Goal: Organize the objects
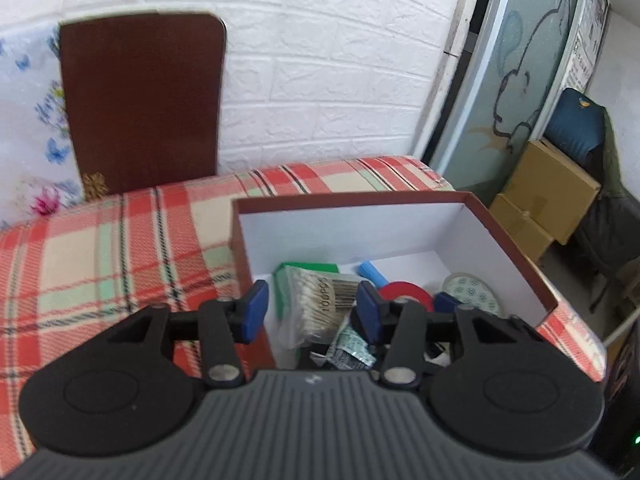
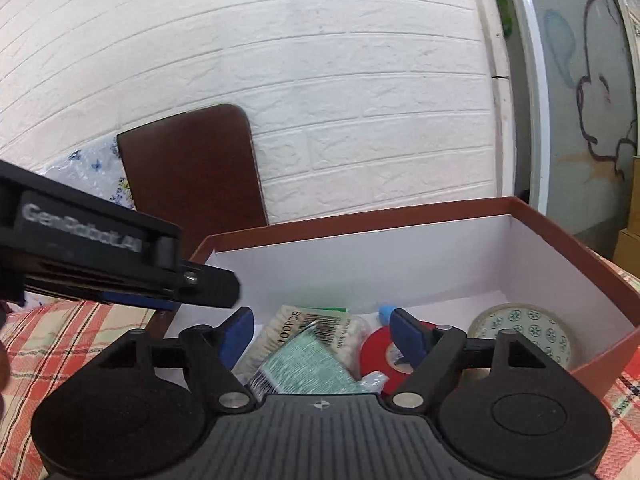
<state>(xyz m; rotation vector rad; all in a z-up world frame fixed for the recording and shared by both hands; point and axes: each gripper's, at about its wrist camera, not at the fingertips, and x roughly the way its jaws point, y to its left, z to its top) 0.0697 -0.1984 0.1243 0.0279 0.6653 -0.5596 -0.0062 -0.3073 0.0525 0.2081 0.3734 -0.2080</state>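
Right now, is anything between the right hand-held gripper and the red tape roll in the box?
Nothing visible blocks it. The right hand-held gripper hangs open over the box, and the red tape roll lies uncovered by its right finger, beside the cotton swab pack.

The near part of the red-brown box (image 1: 516, 256) is hidden behind the left gripper (image 1: 312, 312), so the things at its near end show only in scraps. The red tape roll (image 1: 406, 292) is half covered by a blue pad, and a dark item (image 1: 320, 354) under the sachets cannot be told. In the right wrist view the patterned tape roll (image 2: 524, 328) is partly masked, and the blue-capped item (image 2: 386, 314) barely peeks out
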